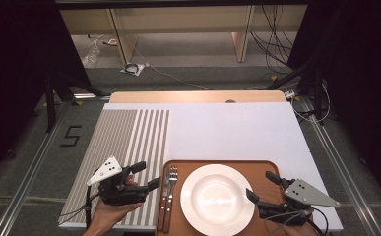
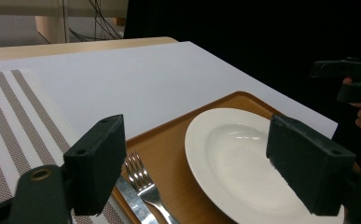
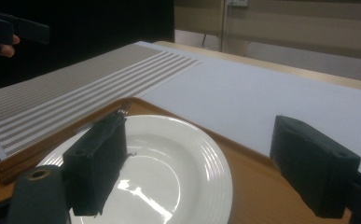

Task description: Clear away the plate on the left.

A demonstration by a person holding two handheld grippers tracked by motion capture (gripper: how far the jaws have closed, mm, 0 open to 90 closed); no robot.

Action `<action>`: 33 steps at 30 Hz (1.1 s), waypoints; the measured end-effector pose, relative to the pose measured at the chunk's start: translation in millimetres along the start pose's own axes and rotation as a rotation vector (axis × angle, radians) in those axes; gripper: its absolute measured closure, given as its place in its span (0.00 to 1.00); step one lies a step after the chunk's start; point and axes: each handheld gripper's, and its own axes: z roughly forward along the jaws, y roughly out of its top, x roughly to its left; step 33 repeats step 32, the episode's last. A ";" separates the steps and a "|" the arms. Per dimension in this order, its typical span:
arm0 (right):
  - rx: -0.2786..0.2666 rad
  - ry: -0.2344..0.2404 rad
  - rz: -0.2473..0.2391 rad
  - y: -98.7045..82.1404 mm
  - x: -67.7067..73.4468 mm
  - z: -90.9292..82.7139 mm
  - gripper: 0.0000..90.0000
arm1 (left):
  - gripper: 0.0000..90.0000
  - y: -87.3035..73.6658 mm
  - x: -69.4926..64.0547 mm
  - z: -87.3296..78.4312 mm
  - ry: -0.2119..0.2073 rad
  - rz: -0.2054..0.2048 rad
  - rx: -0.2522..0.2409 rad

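Observation:
A round white plate (image 1: 217, 199) lies on a brown tray (image 1: 257, 169) at the table's near edge. A fork (image 1: 173, 174) and a knife (image 1: 164, 194) lie side by side on the tray's left strip, handles toward me. My left gripper (image 1: 146, 175) hovers just left of the tray, over the striped mat, open, with nothing between its fingers. My right gripper (image 1: 261, 186) is over the tray's right part beside the plate, open and empty as well. The left gripper view looks across the fork (image 2: 141, 179) and plate (image 2: 234, 158). The right gripper view looks over the plate (image 3: 169, 158).
A grey-and-white striped placemat (image 1: 124, 142) covers the table's left part, left of the tray. A white sheet (image 1: 237, 130) covers the rest, with a wooden table edge (image 1: 198, 96) behind. Floor cables and black stands lie beyond the table.

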 end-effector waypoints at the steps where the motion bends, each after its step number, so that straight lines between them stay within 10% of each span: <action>1: -0.001 -0.001 0.002 0.0 -0.1 0.1 0.22 | 0.22 -0.5 -0.2 -0.9 0.002 0.002 -0.003; 33: -0.004 0.002 0.005 0.5 -0.4 -1.3 0.22 | 0.20 -1.9 2.4 -11.4 0.025 0.021 -0.056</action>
